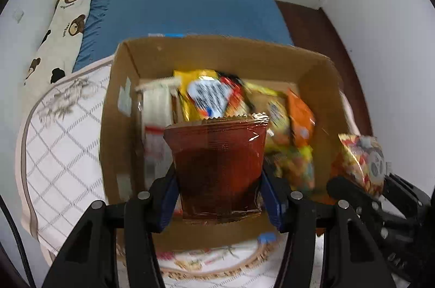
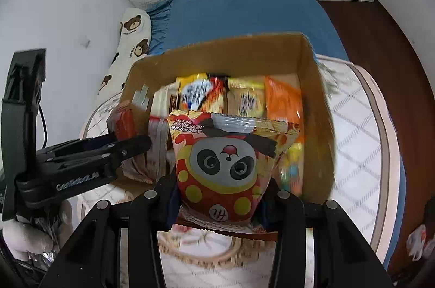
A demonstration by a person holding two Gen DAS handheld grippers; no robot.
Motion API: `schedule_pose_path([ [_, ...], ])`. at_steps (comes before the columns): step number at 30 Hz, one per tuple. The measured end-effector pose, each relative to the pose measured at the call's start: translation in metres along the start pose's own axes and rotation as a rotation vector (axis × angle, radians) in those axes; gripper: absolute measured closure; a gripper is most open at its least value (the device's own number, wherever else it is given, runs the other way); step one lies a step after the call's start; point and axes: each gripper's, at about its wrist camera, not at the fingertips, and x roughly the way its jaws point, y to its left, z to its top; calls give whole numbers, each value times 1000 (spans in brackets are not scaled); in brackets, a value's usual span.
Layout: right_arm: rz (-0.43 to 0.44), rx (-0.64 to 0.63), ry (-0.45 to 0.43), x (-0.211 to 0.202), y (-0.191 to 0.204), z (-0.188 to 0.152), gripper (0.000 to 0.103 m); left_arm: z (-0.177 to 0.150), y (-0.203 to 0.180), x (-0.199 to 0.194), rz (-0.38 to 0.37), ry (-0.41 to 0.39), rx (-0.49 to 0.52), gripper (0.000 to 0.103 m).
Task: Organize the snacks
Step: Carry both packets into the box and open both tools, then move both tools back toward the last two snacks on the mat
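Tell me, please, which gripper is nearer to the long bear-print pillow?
Left. The left gripper holds its brown packet on the box side facing the bear-print pillow; the right gripper sits farther over.

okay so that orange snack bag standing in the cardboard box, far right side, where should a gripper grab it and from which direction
Take the orange bag by its flat top edge, coming straight down from above. It stands upright against the right wall of the box, with other packets packed close beside it, so only the top looks free. Pinching across the thin sealed strip should hold better than the puffy body, though blur hides the seam.

brown packet (image 1: 217,165), panda-print packet (image 2: 225,165), blue sheet (image 1: 185,2)
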Motion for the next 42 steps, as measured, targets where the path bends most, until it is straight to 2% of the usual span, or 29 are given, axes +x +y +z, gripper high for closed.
schedule_pose_path([
  [5,-32,-14,63,62,4,46,56,48,25,43,-32,119,-70,51],
  [8,-36,-14,98,90,6,59,56,67,34,62,-5,156,-73,51],
  [11,-40,-17,121,115,8,66,56,75,37,74,31,174,-55,51],
  [14,-27,-12,140,133,8,73,56,80,42,88,31,204,-60,50],
  [15,-12,-1,152,140,7,76,52,81,44,93,29,220,-64,49],
  [16,-7,8,168,146,6,78,39,81,46,96,29,204,-54,48],
  [17,-7,12,191,152,5,79,30,81,48,98,23,203,-59,46],
  [18,-8,8,197,155,5,80,18,80,52,98,15,202,-72,41],
  [19,-11,-2,196,156,5,80,16,79,54,97,9,197,-80,36],
  [20,-22,-16,197,156,5,80,16,78,55,96,5,190,-81,25],
  [21,-32,-19,198,156,4,79,16,77,55,95,13,183,-79,21],
  [24,-45,-16,198,152,-3,76,8,70,55,86,32,134,-67,21],
  [29,-116,-26,164,131,-16,67,7,52,46,65,85,42,-34,21],
  [34,-184,-49,124,108,-23,52,6,26,35,44,99,-49,-16,21],
  [35,-192,-50,116,104,-23,48,6,20,32,40,128,-76,1,21],
  [42,-198,-63,51,65,-21,18,6,-26,16,4,165,-208,43,21],
])
